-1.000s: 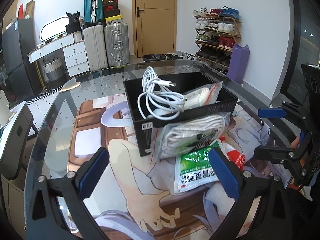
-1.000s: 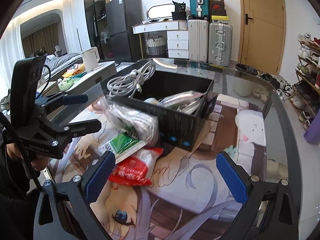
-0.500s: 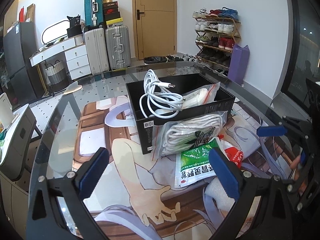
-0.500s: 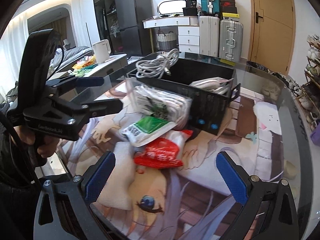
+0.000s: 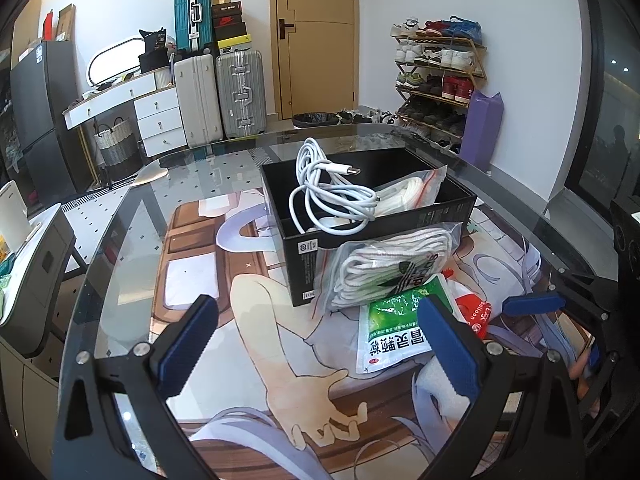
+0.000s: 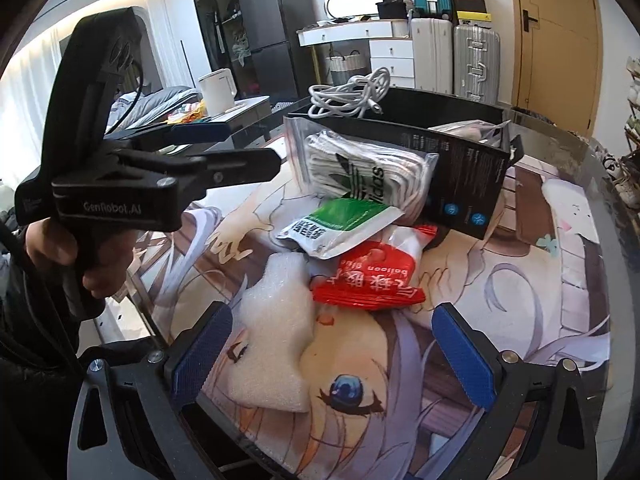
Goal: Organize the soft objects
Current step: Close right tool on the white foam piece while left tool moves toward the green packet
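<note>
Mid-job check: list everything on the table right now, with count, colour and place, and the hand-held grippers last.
Black open cardboard box: one, black, middle of the table.
White coiled charging cable: one, white, draped over the box's near-left rim.
Clear zip bag of white cord in the box: one, clear, right side inside the box.
Clear zip bag of white laces: one, clear and white, leaning on the box's front wall.
Green-and-white sachet: one, in front of the laces bag.
Red plastic packet: one, red, partly under the sachet.
White foam sheet: one, white, nearest the right gripper.
Glass table: one, over a printed mat.
Left hand-held gripper: open, empty.
Right hand-held gripper: open, empty.
</note>
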`<state>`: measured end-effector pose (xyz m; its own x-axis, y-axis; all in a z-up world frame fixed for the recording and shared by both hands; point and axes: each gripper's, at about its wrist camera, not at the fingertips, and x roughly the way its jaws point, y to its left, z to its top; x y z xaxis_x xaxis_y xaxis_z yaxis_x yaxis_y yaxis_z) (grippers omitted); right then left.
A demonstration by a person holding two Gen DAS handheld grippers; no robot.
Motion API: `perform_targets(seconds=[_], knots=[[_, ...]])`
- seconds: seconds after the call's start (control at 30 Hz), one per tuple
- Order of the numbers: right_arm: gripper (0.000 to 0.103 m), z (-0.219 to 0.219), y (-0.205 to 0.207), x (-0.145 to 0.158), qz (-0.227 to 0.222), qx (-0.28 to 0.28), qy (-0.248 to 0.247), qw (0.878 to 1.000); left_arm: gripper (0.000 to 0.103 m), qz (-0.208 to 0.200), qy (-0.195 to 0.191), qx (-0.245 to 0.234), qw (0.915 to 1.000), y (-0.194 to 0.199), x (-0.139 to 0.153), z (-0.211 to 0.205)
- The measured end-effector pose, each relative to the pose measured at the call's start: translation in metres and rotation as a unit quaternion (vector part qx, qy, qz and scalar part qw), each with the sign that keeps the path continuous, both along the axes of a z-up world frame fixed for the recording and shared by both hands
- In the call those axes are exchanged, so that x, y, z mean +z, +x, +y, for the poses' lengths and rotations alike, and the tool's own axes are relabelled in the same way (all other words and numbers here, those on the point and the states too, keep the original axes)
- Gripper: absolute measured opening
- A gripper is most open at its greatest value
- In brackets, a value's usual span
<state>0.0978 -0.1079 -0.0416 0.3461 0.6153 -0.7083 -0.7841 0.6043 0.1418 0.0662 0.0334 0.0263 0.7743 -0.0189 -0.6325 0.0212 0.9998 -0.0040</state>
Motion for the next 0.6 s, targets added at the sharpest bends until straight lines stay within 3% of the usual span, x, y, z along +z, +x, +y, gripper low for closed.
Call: perform_targets(seconds=[0.1,0.17,0.4,0.6], knots=[[0.092,0.005,-0.005,-0.004,0.005,0.014,-0.004,1.0,0.1,0.001,0.0,-0.001,1.0,0.0,0.0,0.0],[0.078,0.008,-0.005,-0.008,0.012,0.02,-0.011,1.0,0.1,0.001,0.0,-0.001,1.0,0.0,0.0,0.0],[0.072,0.014,-0.014,-0.01,0.006,0.047,-0.02,0.999,0.1,0.004,-0.002,0.0,1.0,0.002,0.0,0.001],[0.054,0.014,-0.018,-0.011,0.003,0.065,-0.019,0.998,0.1,0.005,-0.001,-0.001,1.0,0.003,-0.001,0.002]])
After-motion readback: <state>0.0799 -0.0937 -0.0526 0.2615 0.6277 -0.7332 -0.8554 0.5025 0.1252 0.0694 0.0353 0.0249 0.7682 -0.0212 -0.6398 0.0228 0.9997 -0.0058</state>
